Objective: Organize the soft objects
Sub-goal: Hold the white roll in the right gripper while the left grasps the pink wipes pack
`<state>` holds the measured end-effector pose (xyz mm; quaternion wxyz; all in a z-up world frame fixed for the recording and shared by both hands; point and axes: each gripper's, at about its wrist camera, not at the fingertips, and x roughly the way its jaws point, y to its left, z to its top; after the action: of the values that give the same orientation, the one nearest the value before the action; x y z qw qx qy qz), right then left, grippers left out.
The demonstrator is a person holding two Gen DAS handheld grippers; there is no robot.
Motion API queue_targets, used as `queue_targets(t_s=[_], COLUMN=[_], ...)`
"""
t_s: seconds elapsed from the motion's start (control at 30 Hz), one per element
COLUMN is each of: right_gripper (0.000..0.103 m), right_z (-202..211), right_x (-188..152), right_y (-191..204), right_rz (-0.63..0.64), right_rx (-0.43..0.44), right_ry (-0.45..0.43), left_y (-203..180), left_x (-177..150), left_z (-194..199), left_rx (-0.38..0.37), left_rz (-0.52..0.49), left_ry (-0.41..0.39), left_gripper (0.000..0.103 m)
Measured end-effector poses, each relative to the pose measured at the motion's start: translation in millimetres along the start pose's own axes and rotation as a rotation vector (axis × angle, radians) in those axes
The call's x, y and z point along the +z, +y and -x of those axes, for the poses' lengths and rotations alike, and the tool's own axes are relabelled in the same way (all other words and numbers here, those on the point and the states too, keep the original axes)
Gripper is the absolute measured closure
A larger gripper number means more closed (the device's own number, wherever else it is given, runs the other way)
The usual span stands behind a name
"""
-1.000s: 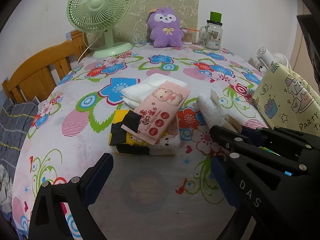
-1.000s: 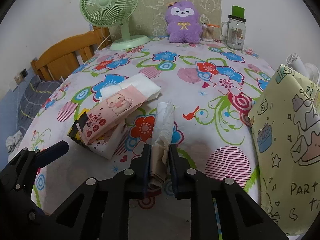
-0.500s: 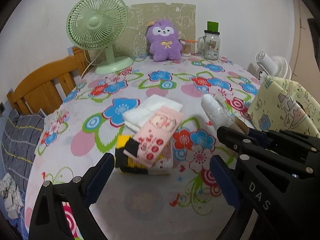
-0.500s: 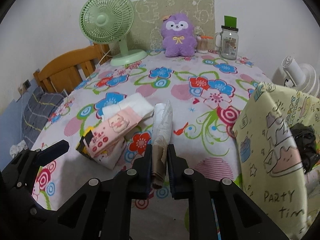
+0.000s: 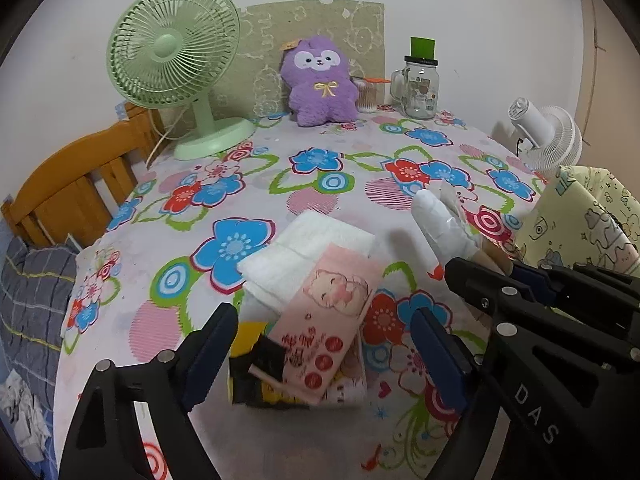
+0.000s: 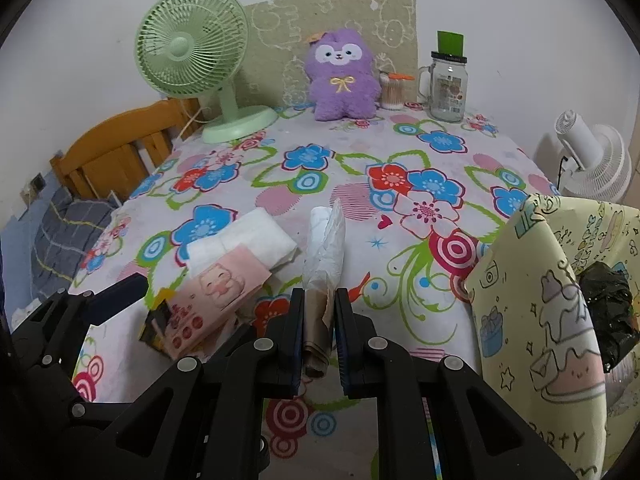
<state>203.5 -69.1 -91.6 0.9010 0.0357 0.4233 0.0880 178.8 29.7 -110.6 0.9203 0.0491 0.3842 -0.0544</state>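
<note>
Looking through the left wrist view: left gripper [image 5: 320,338] hovers over the tissue packs at 6 o'clock, jaws closing but apart, nothing pinched; the pink tissue pack [image 5: 324,332] lies between and beyond them, atop a yellow-black pack [image 5: 250,364], with a white folded pad [image 5: 304,252] at its 12 o'clock. Right gripper [image 5: 480,270] at 3 o'clock grasps a white wrapped roll [image 5: 442,226]. Floral tablecloth [image 5: 200,208]; green fan [image 5: 176,60] at 11, purple plush [image 5: 320,84] at 12, glass jar [image 5: 418,86] at 1.

Right wrist view: right gripper [image 6: 318,308] clenched on the white wrapped roll [image 6: 326,244], which sticks up toward 12. Pink tissue pack [image 6: 216,288] at 9. Yellow cartoon bag [image 6: 560,300] at 3 o'clock, something black [image 6: 610,312] inside. White fan [image 6: 592,160] at 2.
</note>
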Motion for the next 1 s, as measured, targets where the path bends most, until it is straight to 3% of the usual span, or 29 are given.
queue_targets(t_s=[0.23, 0.53, 1.0], right_gripper=[0.086, 0.086, 0.086], right_z=[-14, -18, 6], right_x=[2, 3, -3], right_y=[1, 1, 0], right_rz=[-0.005, -0.007, -0.002], right_rx=[-0.012, -0.005, 0.0], right_ry=[0.025, 0.033, -0.006], left_y=[3, 2, -7], left_x=[3, 3, -2], left_z=[-19, -23, 4], left_rx=[-0.033, -0.044, -0.019], left_rz=[0.001, -0.001, -0.009], left_ry=[0.035, 0.04, -0.017], left_gripper=[0.027, 0.06, 0.063])
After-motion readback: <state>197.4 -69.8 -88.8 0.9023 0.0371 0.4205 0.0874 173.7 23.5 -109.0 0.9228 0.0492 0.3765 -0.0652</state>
